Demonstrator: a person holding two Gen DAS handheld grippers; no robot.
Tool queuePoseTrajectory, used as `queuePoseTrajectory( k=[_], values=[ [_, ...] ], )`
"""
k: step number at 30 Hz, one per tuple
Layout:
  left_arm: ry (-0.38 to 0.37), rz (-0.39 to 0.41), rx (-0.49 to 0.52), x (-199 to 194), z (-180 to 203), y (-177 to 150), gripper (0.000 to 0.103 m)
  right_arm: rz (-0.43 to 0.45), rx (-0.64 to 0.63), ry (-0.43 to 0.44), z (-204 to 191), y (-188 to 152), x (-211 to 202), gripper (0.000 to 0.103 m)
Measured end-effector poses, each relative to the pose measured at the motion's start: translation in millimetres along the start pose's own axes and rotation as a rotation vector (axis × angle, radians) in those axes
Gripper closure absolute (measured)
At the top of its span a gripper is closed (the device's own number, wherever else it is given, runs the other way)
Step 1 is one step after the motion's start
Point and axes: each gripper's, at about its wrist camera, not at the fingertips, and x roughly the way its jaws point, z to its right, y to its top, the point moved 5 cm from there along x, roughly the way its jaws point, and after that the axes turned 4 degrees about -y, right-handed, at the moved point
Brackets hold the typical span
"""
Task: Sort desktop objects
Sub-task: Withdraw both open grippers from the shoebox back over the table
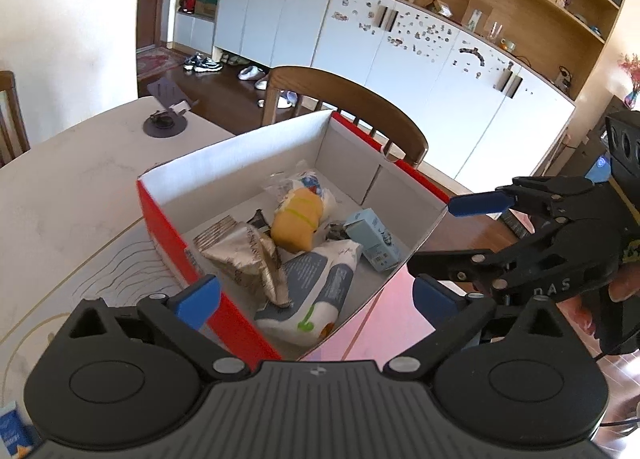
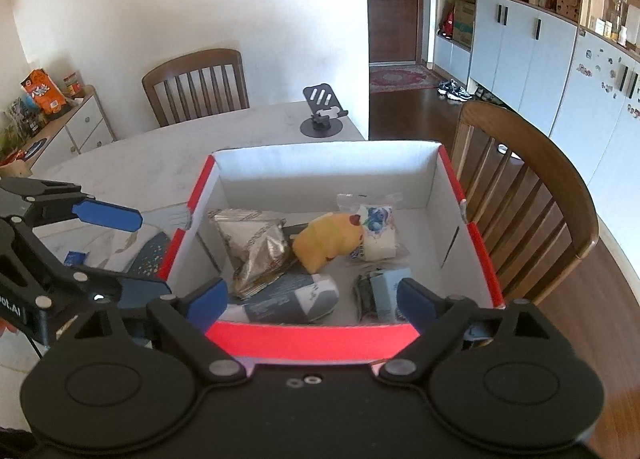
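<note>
A red cardboard box (image 1: 176, 235) (image 2: 312, 339) with white inside stands on the table. In it lie a yellow plush toy (image 1: 298, 219) (image 2: 328, 241), a silver foil packet (image 1: 244, 255) (image 2: 256, 247), a grey-and-white pouch (image 1: 316, 291) (image 2: 288, 299), a small light-blue carton (image 1: 372, 239) (image 2: 386, 291) and a clear bag with a blue print (image 2: 376, 227). My left gripper (image 1: 316, 295) is open and empty over the box's near corner. My right gripper (image 2: 312, 305) is open and empty over the box's near wall; it also shows in the left wrist view (image 1: 432, 235).
A black phone stand (image 1: 166, 115) (image 2: 322, 115) sits at the table's far edge. Wooden chairs (image 1: 348, 95) (image 2: 532, 195) stand behind and beside the table. A patterned mat (image 2: 132, 247) with a small blue item (image 2: 75, 257) lies left of the box.
</note>
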Motion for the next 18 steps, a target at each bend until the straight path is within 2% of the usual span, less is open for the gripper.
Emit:
queuePoseTrajectory(
  k=[9, 18],
  values=[
    [-0.001, 0.036, -0.068, -28.0, -22.6, -21.3, 0.000, -0.001, -0.020, 0.037, -40.0, -10.5, -9.6, 0.010],
    [0.074, 0.105, -0.093, -74.2, -59.0, -42.5, 0.000, -0.010, -0.069, 0.103, -94.9, -19.1, -10.1, 0.010]
  ],
)
